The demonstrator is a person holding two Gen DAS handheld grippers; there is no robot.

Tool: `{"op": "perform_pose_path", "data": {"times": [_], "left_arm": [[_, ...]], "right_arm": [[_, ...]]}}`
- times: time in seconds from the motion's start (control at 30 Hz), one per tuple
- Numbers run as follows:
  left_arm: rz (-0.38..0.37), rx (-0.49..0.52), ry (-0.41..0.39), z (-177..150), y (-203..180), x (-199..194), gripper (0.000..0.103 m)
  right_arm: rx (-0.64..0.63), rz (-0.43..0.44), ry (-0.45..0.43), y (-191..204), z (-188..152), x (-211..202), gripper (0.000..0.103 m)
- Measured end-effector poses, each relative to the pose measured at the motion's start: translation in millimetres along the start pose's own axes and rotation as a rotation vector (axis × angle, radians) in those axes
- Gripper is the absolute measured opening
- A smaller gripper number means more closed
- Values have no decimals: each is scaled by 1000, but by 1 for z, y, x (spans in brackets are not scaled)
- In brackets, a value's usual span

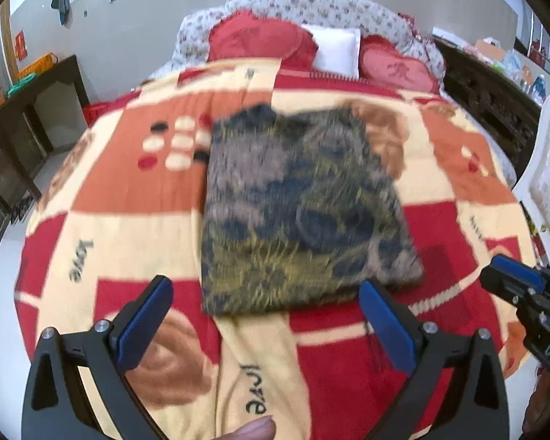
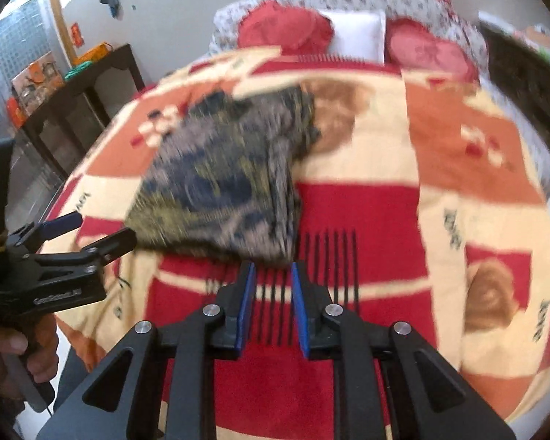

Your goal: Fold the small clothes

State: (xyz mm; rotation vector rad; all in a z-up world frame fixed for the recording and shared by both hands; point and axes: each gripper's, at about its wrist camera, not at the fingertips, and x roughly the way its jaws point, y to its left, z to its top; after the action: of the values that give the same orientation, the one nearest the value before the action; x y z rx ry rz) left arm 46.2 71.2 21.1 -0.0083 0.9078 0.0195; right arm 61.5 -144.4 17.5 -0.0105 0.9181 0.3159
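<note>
Garment (image 1: 300, 205), folded flat on the bed's blanket (image 1: 135, 198): soft, light and limp, so take its near edge with your left hand-held gripper (image 1: 264, 326), spread wide and empty, or your right hand-held gripper (image 2: 271, 308), narrowly parted and empty.

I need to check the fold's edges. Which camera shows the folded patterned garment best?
The left wrist view: the folded garment lies nearly square-on, all its edges visible. The right wrist view shows it obliquely and blurrier.
</note>
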Motion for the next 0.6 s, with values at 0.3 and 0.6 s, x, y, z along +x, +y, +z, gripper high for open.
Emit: {"op": "perform_pose_path", "data": {"times": [0.3,0.6], "left_arm": [[-36,-10,-48,29,-9,-38,103],[-25,-10,-54,37,-11,-45,103]], "right_arm": [[-48,-8,-57,18,32,-36,21],[-59,-6,-79,16,47,-50,21]]}}
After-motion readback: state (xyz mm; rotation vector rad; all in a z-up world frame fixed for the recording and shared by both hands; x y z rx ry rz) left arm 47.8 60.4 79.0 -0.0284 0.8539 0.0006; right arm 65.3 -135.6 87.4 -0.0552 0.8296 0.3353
